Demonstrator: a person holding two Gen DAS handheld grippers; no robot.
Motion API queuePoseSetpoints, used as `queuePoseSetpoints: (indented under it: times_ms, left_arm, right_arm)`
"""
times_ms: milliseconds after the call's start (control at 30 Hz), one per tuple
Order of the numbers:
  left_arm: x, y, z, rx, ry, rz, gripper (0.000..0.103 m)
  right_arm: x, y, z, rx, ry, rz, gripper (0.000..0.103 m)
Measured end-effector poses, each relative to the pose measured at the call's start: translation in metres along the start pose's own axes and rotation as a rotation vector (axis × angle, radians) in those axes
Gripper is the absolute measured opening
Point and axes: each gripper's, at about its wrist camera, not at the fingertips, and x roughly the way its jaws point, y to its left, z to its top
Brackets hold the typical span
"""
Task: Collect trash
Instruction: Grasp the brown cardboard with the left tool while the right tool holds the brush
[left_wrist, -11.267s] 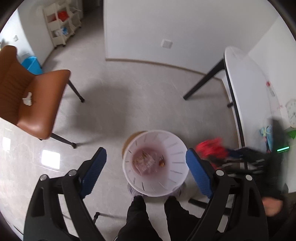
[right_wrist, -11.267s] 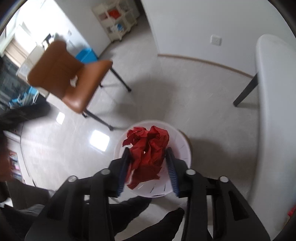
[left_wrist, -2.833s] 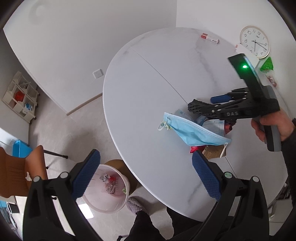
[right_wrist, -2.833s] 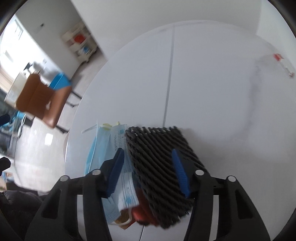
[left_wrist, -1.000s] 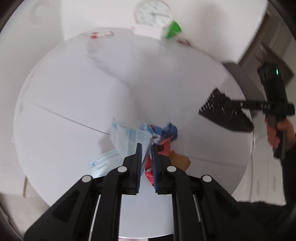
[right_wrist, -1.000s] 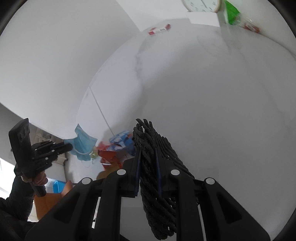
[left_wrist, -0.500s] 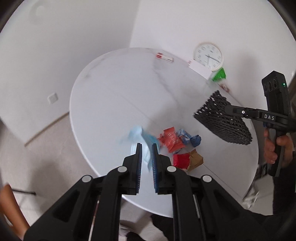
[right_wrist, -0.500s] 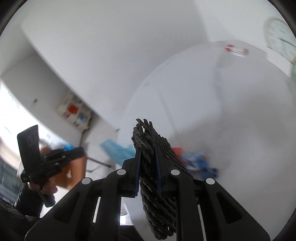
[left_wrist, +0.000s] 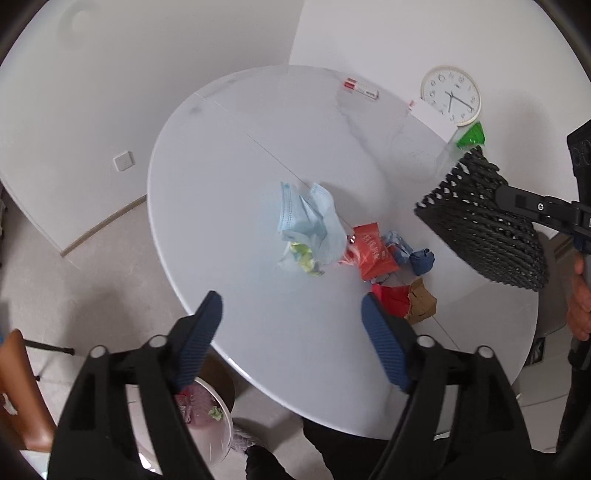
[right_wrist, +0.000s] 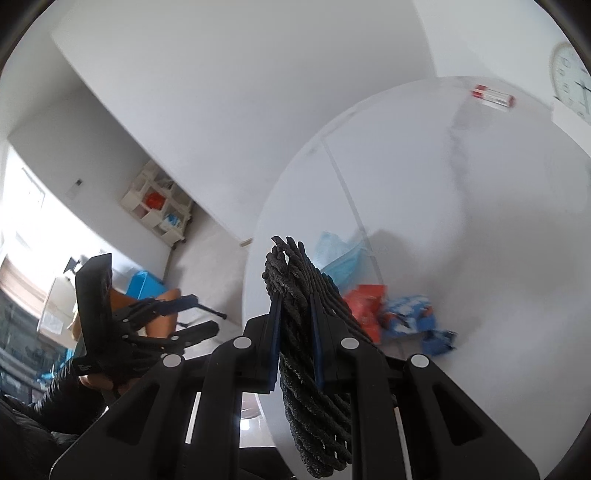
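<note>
Left tongs (left_wrist: 291, 325) opening, empty; right tongs (right_wrist: 295, 314) pinch 1 black foam net (right_wrist: 314, 369).

Your left wrist view looks steeply down from well above the round white desk (left_wrist: 229, 192), its two fingers (left_wrist: 195, 343) framing the lower edge; the wall clock (left_wrist: 450, 94) sits at two o'clock. Your right wrist view looks down from nearer the desk (right_wrist: 461, 221), across it toward a shelf unit (right_wrist: 157, 206) at ten o'clock. Both views share the desk top, the trash pile (left_wrist: 373, 253) (right_wrist: 369, 299), the clock (right_wrist: 570, 79) and the opposite gripper.
</note>
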Motion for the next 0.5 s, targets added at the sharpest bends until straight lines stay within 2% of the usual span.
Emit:
queuePoseSetpoints:
  times_ms: [133,300,367,500]
  left_arm:
    - [0.010,-0.019,0.006,0.049,0.033,-0.010,0.083]
    - [0.030,-0.065,0.003,0.154,0.085,-0.099,0.086]
    - [0.045,-0.095,-0.001,0.248,0.119,-0.131,0.086]
    - [0.071,-0.143,-0.012,0.429,0.164,-0.146,0.086]
  right_arm:
    - [-0.014,-0.028,-0.008,0.052,-0.021,-0.048,0.015]
    - [-0.028,-0.063,-0.020,0.124,-0.032,-0.095,0.015]
    - [-0.031,-0.078,-0.025,0.150,-0.031,-0.108,0.015]
    - [-0.036,-0.100,-0.030,0.186,-0.022,-0.117,0.016]
